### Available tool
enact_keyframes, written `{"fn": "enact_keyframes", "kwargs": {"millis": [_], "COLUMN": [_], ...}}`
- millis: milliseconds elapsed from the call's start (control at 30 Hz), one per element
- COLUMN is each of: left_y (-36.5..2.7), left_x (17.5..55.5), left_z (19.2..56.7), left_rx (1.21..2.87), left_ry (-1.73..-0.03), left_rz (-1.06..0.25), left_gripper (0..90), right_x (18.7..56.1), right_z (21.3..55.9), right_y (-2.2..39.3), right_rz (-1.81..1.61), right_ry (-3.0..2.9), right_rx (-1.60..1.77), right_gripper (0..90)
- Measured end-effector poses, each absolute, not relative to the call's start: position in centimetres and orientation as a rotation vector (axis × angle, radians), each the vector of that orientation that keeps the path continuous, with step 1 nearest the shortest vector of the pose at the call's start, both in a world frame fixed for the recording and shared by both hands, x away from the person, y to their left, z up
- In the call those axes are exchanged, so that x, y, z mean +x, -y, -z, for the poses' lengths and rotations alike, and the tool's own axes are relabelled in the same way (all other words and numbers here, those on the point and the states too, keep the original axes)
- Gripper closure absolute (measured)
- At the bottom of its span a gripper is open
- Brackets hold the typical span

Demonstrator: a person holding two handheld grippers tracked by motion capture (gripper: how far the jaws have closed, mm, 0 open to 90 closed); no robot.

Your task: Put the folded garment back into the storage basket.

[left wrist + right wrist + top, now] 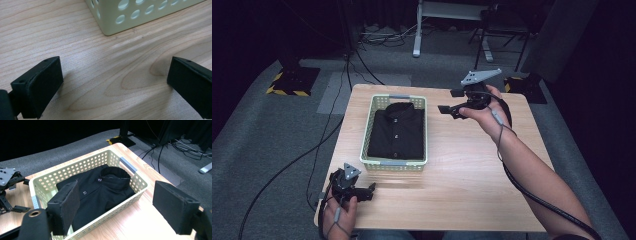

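A folded black shirt [396,131] lies inside a pale green perforated basket [368,131] on the wooden table [472,165]. In the right gripper view the shirt [100,192] fills the basket [50,178], collar toward the far end. My right gripper [451,101] hovers above the table to the right of the basket, jaws open and empty, pointing at it. My left gripper [371,192] rests low at the table's near left corner, open, with bare wood between its jaws. In the left gripper view, a corner of the basket [112,23] stands just ahead of them.
The table is ringed by grey carpet [267,125] with black cables [327,130] trailing at the left. A white desk leg [418,30] and a chair frame [502,35] stand at the back. Bare wood lies between basket and right edge.
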State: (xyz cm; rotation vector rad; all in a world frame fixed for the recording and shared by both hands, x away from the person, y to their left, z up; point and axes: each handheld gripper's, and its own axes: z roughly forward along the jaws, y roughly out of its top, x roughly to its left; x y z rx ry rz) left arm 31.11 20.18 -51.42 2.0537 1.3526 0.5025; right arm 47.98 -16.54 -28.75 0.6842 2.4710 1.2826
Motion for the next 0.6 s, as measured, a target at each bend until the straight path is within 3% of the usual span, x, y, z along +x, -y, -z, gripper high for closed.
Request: {"fn": "enact_keyframes", "kwargs": {"millis": [600], "left_y": [-20.2], "left_x": [31.1], "left_z": [51.4], "left_rx": [2.054], "left_ry": [-1.353], "left_rz": [-0.503], "left_gripper": [0.3], "right_x": [47.3], "right_z": [28.6], "right_y": [20.1], "right_rz": [-1.272], "right_ry": [-2.448], "right_rx": [0.727], "right_gripper": [21.2]}}
